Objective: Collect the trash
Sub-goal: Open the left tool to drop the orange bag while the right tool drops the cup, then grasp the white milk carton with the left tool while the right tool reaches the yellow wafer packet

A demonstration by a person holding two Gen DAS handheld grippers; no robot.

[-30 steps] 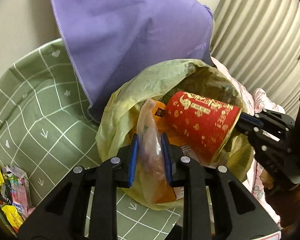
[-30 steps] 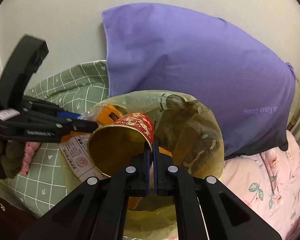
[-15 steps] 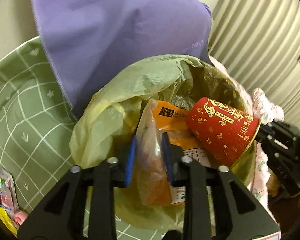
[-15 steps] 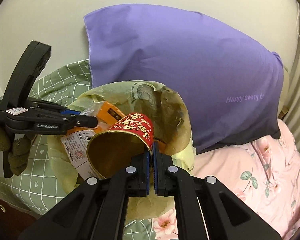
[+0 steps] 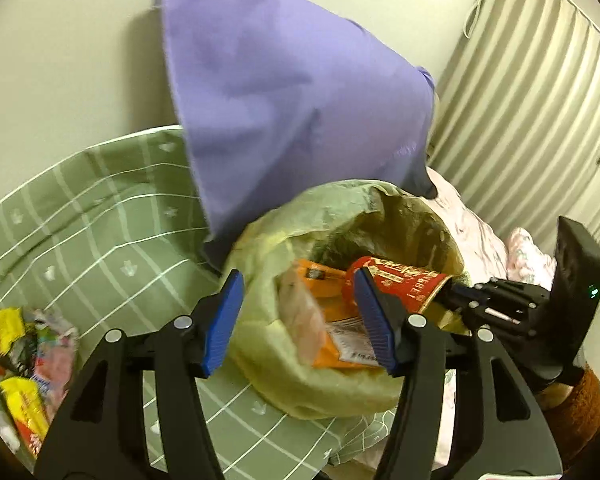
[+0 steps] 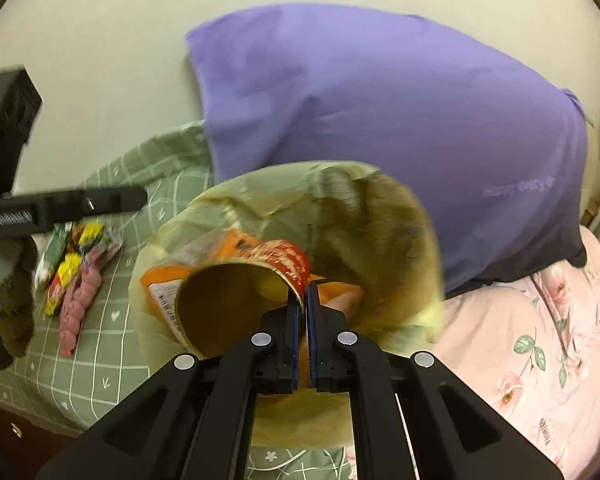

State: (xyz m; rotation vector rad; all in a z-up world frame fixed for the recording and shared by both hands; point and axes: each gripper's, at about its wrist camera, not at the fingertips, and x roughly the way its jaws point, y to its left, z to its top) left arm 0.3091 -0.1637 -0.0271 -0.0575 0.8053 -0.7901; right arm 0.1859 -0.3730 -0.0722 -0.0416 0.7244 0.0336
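Jaws on left gripper now standing wide — having let go the orange wrapper, which is lying inside the yellow bag. Right gripper is pinching the red cup rim over the bag mouth; more wrappers waiting on the bed.

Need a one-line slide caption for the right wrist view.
Right gripper pinching the rim of a red paper cup over the open yellow trash bag on the bed.

L tool open over yellow bag w/ red cup.
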